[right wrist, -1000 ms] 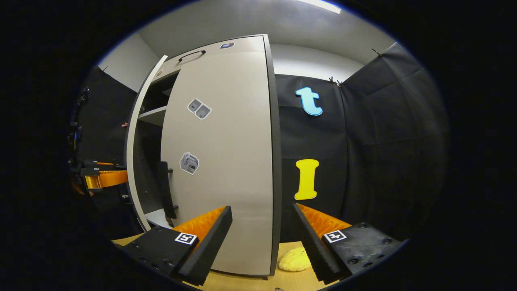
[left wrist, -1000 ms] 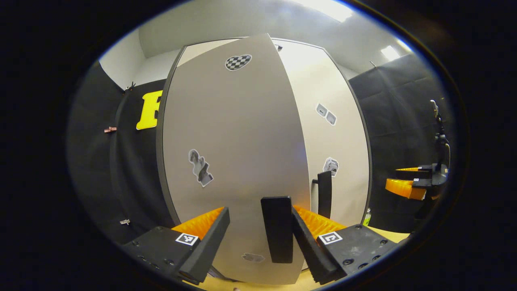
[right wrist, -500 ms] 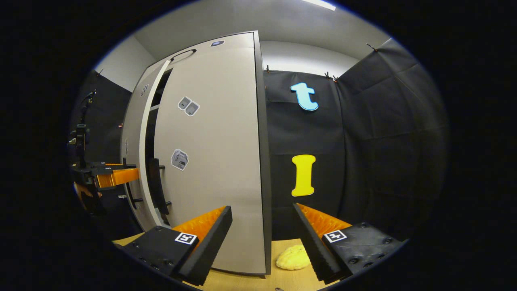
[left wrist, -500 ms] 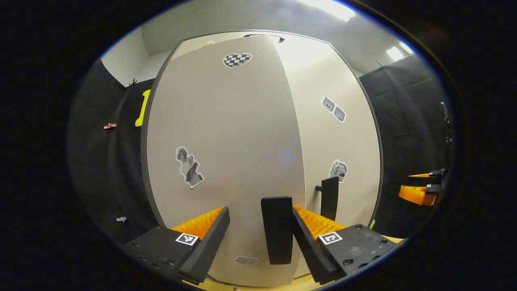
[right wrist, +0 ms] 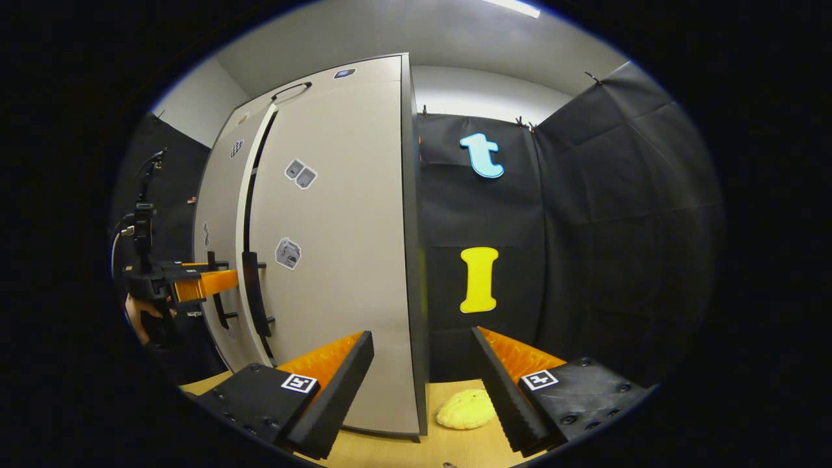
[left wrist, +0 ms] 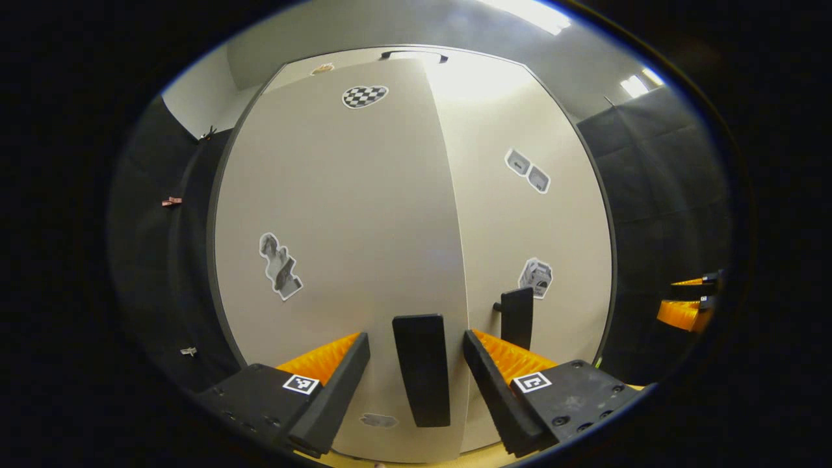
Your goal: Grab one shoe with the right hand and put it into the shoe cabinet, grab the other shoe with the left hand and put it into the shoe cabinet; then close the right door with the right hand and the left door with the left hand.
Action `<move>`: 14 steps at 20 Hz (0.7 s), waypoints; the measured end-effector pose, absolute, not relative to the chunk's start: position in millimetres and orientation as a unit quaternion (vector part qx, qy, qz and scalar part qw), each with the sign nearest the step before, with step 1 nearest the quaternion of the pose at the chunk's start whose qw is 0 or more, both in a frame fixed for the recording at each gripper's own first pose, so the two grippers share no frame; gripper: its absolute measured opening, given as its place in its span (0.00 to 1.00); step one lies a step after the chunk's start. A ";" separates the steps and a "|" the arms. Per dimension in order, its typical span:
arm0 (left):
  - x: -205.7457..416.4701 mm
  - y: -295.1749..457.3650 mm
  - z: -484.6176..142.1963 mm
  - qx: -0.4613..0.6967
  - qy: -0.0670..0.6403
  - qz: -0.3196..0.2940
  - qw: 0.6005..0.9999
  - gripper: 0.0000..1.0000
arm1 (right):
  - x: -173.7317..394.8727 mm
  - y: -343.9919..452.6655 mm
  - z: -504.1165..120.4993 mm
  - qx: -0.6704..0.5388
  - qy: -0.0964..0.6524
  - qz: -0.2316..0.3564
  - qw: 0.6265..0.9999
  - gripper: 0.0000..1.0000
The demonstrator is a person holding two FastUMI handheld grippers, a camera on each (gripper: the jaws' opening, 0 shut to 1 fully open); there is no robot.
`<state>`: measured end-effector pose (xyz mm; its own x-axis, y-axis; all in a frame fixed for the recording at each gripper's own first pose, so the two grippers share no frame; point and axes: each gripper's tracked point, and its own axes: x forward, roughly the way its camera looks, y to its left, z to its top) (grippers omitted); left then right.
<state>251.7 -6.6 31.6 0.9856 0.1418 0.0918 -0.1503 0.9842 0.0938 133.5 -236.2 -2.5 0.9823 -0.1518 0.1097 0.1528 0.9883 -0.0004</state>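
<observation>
With left door (left wrist: 338, 260) nearly flush against shoe cabinet (right wrist: 312, 84), sliver of dark gap seen between it and right door (right wrist: 338, 260) in right gripper view; in left gripper view seam reads as almost closed. Left gripper (left wrist: 416, 377) parked right in front of cabinet, fingers spread apart, clamped on nothing, straddling left door handle (left wrist: 421, 370) without clear contact on either side. Right door handle (left wrist: 517, 318) just right of that one, across the seam. Same left gripper (right wrist: 195, 285) spotted from right gripper view at cabinet's left edge, level with handles, part of a hand (right wrist: 140, 315) behind it. Right gripper (right wrist: 422, 383) off cabinet's right front corner, well back from it, fingers wide apart, nothing between them; also seen small at far right of cabinet (left wrist: 686, 305) in left gripper view. Right door shut flat against cabinet body. Shoes not visible, cannot tell position behind doors. Stickers on both doors: checkered heart sticker (left wrist: 364, 96) near top of left door, grey figure sticker (left wrist: 279, 266) mid-height, pair of small square stickers (left wrist: 528, 172) and cube-like sticker (left wrist: 535, 275) on right door. Black carry handle (right wrist: 291, 90) on cabinet top. Cabinet standing on wooden surface (right wrist: 403, 448); yellow lump (right wrist: 465, 409) lying on it just right of cabinet's base.
</observation>
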 end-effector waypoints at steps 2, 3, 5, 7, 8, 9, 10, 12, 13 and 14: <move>241.0 -9.1 34.2 0.061 -0.043 0.072 0.995 0.93 | 126.7 -234.4 0.8 -0.004 -0.058 -0.080 0.995 0.98; 233.6 -11.5 36.3 0.067 -0.043 0.071 0.994 0.94 | 123.8 -231.4 1.9 -0.003 -0.058 -0.079 0.995 0.98; 218.9 -21.6 35.6 0.069 -0.043 0.059 0.995 0.93 | 114.8 -225.4 5.0 -0.005 -0.062 -0.078 0.995 1.00; 203.3 -27.1 31.8 0.065 -0.038 0.047 0.996 0.94 | 105.4 -215.2 5.5 -0.005 -0.063 -0.077 0.995 0.99; 194.5 -28.6 27.7 0.063 -0.031 0.042 0.997 0.94 | 100.4 -207.8 5.7 -0.005 -0.062 -0.073 0.995 0.99; 185.6 -28.5 24.5 0.060 -0.027 0.040 0.997 0.94 | 96.4 -201.5 6.0 -0.007 -0.063 -0.071 0.995 0.99; 177.3 -28.6 21.7 0.056 -0.025 0.037 0.997 0.95 | 91.6 -195.5 6.3 -0.009 -0.062 -0.071 0.995 0.99; 160.8 -27.5 17.1 0.048 -0.020 0.033 0.998 0.96 | 83.0 -182.5 7.0 -0.012 -0.062 -0.065 0.996 0.99; 152.6 -27.1 16.7 0.044 -0.019 0.033 0.998 0.92 | 77.9 -177.6 6.9 -0.014 -0.061 -0.063 0.996 0.99; 144.8 -26.3 17.1 0.042 -0.020 0.031 0.998 0.96 | 73.6 -172.5 6.8 -0.015 -0.061 -0.062 0.996 0.99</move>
<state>144.8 -26.3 17.1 0.9972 0.0610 0.0429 -0.0643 0.9946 0.0817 73.6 -172.5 6.8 0.9847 -0.1217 0.1244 0.1254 0.9919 -0.0223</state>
